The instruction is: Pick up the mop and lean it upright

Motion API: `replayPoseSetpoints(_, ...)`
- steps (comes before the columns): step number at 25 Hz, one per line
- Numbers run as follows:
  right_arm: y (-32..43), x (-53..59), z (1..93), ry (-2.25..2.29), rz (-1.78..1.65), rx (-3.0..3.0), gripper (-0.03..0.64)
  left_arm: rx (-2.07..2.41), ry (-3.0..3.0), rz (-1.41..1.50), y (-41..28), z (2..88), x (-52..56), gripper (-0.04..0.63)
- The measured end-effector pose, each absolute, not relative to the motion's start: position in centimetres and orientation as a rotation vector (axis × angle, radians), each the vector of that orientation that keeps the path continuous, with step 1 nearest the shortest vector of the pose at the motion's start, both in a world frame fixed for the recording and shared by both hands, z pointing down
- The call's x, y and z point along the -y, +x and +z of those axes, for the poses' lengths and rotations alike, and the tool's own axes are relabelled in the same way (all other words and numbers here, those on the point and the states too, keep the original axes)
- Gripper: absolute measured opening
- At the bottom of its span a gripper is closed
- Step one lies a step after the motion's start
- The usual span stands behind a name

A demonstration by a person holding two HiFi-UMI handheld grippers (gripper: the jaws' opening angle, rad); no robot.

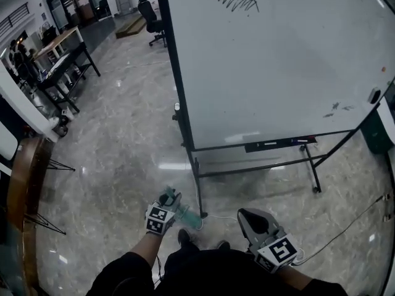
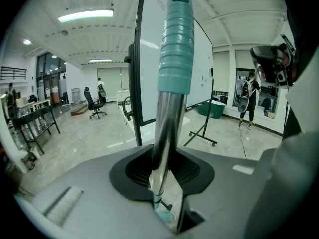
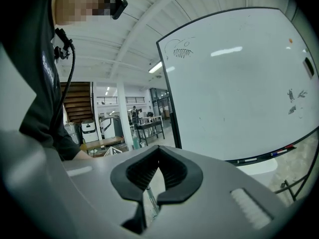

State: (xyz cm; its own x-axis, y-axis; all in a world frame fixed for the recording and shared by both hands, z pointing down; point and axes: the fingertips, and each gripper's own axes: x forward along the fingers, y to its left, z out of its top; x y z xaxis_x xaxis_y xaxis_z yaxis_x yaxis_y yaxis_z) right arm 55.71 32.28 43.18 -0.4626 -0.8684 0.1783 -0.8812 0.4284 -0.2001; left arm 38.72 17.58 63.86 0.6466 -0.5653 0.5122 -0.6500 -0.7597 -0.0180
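Note:
The mop shows as a shiny metal pole [image 2: 164,133] topped by a ribbed teal grip [image 2: 175,44], standing upright in the left gripper view. My left gripper [image 2: 162,168] is shut on the pole below that grip. In the head view the left gripper [image 1: 170,199] is low and central, with the teal grip end [image 1: 190,216] poking out beside it, just left of the whiteboard stand's foot. The mop head is hidden beneath me. My right gripper [image 1: 250,217] hovers to the right, away from the mop, and its jaws [image 3: 158,171] meet at the tips with nothing held.
A large whiteboard [image 1: 278,60] on a wheeled black stand [image 1: 196,184] rises directly ahead. A white cable [image 1: 345,230] trails over the marble floor at the right. Black tables [image 1: 62,60] stand far left, an office chair [image 1: 151,17] behind, and a green bin [image 1: 378,131] far right.

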Motion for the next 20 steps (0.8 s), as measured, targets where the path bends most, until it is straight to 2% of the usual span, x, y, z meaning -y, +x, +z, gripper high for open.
replayPoseSetpoints(20,52.3,-33.0,42.6,1.337,0.368,2.808,0.006,1.135,2.857,0.115,38.1,41.8,-28.2,0.11)
